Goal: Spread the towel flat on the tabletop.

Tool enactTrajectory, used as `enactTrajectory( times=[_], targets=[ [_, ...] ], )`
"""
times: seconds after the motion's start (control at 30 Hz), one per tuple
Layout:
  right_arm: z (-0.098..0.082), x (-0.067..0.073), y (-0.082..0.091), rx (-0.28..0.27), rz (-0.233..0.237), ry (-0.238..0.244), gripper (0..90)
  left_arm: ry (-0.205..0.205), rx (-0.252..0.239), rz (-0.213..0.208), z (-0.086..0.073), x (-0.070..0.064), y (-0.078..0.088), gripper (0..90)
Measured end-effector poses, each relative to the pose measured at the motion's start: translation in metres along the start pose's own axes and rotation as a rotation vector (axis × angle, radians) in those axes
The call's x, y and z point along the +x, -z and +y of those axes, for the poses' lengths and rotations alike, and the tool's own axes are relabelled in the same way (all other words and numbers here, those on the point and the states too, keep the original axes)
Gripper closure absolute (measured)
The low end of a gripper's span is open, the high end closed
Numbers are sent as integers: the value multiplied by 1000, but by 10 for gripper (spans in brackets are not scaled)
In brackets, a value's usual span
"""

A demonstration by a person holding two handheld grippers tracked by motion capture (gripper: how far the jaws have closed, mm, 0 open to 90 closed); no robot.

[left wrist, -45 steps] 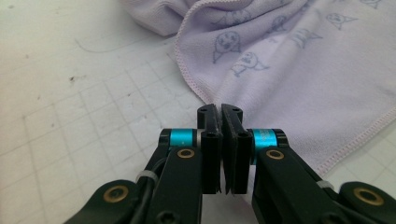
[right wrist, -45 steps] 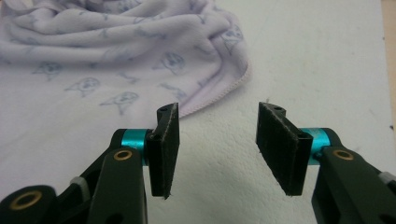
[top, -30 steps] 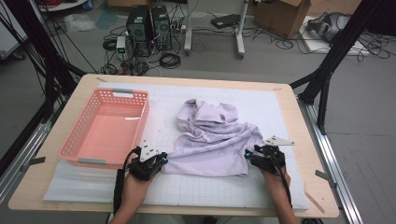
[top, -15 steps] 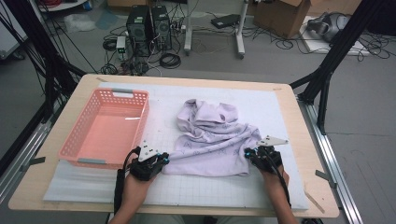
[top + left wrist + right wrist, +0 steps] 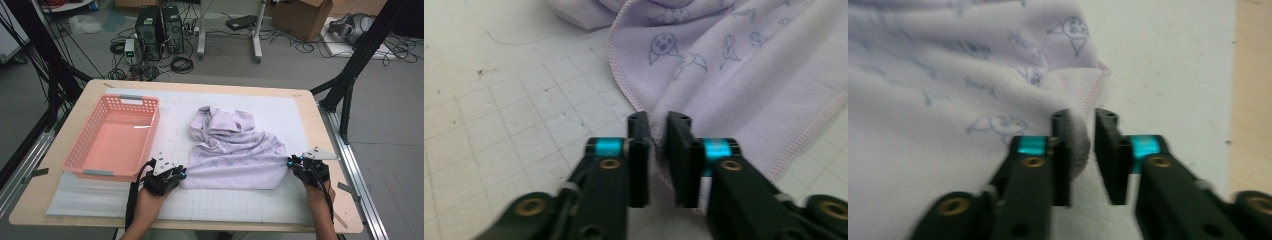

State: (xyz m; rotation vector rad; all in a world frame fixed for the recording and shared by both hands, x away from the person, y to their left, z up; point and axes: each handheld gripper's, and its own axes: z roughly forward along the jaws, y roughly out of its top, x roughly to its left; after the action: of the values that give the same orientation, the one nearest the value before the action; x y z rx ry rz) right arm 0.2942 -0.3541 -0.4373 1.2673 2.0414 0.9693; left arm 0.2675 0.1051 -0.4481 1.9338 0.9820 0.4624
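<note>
in the high view, the lavender towel (image 5: 235,152) lies on the tabletop (image 5: 310,215) right of the pink basket (image 5: 115,137), its near edge stretched between the left gripper (image 5: 184,173) and the right gripper (image 5: 290,161). in the left gripper view, the narrow jaws have just been opening, a corner loose between them. in the right gripper view, likewise. both corners should lie flat and square before the grippers withdraw.
</note>
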Motion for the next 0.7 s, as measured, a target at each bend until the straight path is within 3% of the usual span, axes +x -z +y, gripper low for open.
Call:
enactTrajectory(
  times=[0.17, 0.23, 0.3, 0.4, 0.47, 0.53, 0.57, 0.63, 0.7],
  targets=[
    [-7, -7, 20, 1, -48, -30, 672, 11, -14, -49, -1, 1, 3, 556],
    [-12, -7, 28, -8, -16, -50, 659, 13, -4, -71, 0, 0, -1, 520],
    [-17, 0, 31, -6, 62, -40, 652, -2, 30, -65, 1, -2, -4, 487],
    [-21, 12, 25, 17, 147, -32, 633, 1, 44, -59, 3, -4, -8, 479],
    [-20, 21, 16, 44, 185, -28, 621, -13, 86, -50, 4, -5, -11, 552],
    [-17, 30, 8, 59, 154, -3, 656, -34, 83, -37, 4, -6, -11, 795],
    [-14, 31, 5, 76, 143, 0, 682, -33, 85, -16, 4, -6, -11, 847],
    [-9, 32, 4, 113, 106, 27, 816, -29, 66, 26, 5, -4, -9, 860],
    [-7, 29, 6, 135, 92, 74, 857, -17, 42, 43, 7, 0, -5, 862]
  ],
)
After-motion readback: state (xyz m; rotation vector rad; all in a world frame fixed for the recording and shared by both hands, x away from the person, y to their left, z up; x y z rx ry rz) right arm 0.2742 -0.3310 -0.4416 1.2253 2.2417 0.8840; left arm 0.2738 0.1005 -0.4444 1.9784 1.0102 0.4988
